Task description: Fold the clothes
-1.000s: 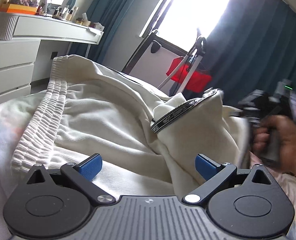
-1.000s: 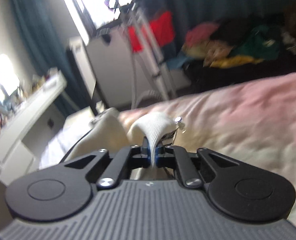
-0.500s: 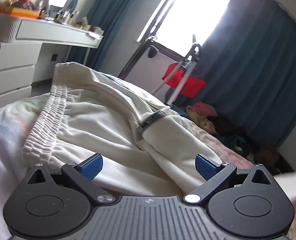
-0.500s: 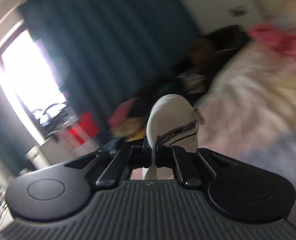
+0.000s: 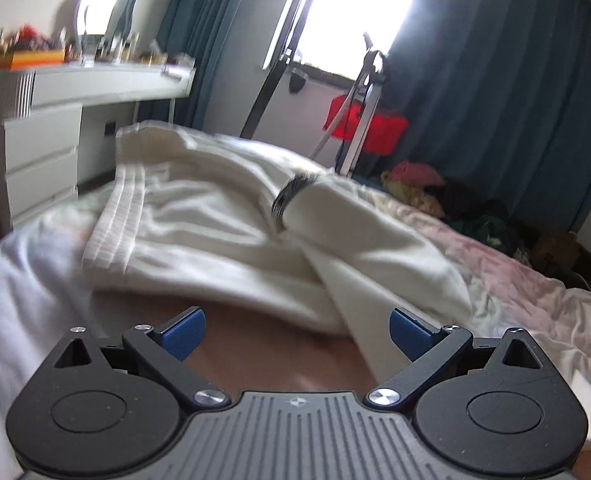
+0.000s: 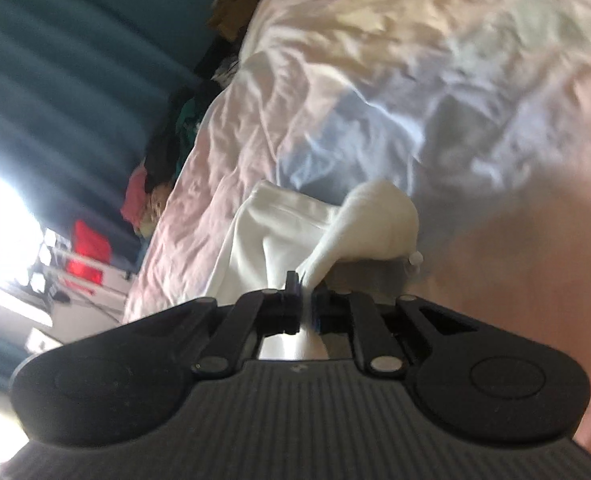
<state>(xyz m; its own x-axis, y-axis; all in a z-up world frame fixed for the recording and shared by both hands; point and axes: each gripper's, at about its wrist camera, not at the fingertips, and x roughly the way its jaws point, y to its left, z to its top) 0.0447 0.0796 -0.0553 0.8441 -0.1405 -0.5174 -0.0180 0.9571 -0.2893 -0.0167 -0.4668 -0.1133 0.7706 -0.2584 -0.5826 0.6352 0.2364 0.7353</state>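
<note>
Cream-white trousers (image 5: 231, 220) with a ribbed elastic waistband (image 5: 111, 220) and a dark band (image 5: 291, 196) lie spread on the bed in the left wrist view. My left gripper (image 5: 297, 330) is open and empty, hovering just short of the trousers' near edge. My right gripper (image 6: 305, 300) is shut on a bunched end of the cream trousers (image 6: 367, 228), and holds it stretched over the pink and white bedsheet (image 6: 415, 80). A leg of the trousers (image 6: 263, 248) trails to the left of it.
A white dresser (image 5: 43, 136) with cluttered items stands at the left. A bright window, dark teal curtains (image 5: 515, 100), a red item on a stand (image 5: 367, 120) and a pile of clothes (image 5: 435, 188) are beyond the bed.
My right gripper has swung the trouser end away from the window side, out over the bedsheet. My left gripper has drawn back, staying open, and the trousers now lie stretched flatter.
</note>
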